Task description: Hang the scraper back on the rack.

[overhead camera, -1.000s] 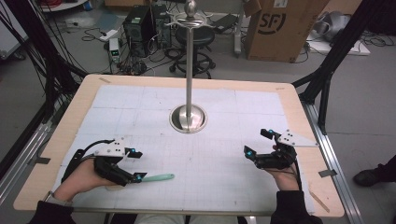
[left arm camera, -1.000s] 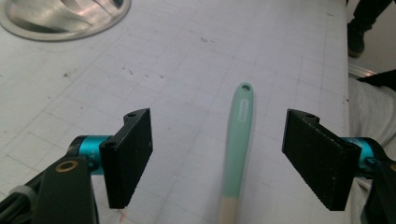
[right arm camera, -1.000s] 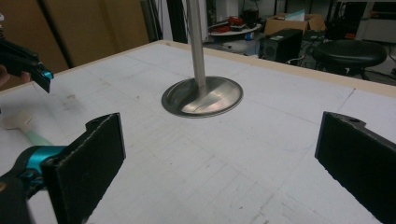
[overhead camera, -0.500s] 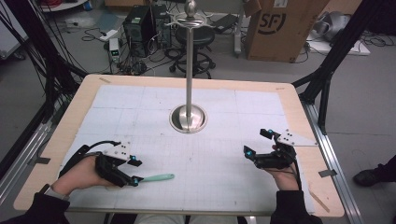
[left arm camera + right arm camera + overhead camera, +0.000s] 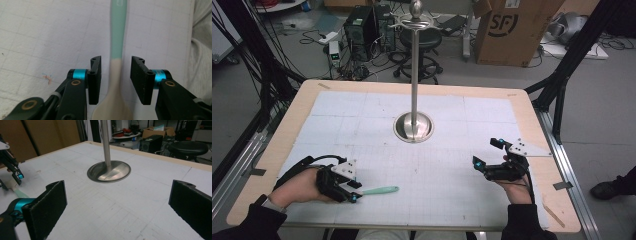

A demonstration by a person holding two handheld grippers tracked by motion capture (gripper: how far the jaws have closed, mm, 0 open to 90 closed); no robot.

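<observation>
A spoon (image 5: 381,190) with a teal handle and a beige bowl end lies flat on the white gridded mat, near the front left. My left gripper (image 5: 356,192) reaches level over the mat from the left, and its jaws have just been closing around the spoon. In the left gripper view the spoon's (image 5: 117,37) neck runs between the two pads (image 5: 96,80), with a thin gap on each side, so the gripper (image 5: 116,75) is open. My right gripper (image 5: 485,152) rests at the front right, jaws wide apart with nothing between them (image 5: 120,205).
A tall metal pole on a round shiny base (image 5: 413,126) stands at the mat's centre, ahead of both grippers, and its base (image 5: 109,171) also shows in the right gripper view. The wooden table edge (image 5: 282,145) frames the mat. Cables, a stool and a cardboard box lie beyond the table.
The left gripper's jaws have narrowed around the spoon's neck. Both hands, the spoon and the right gripper have stayed where they were.
</observation>
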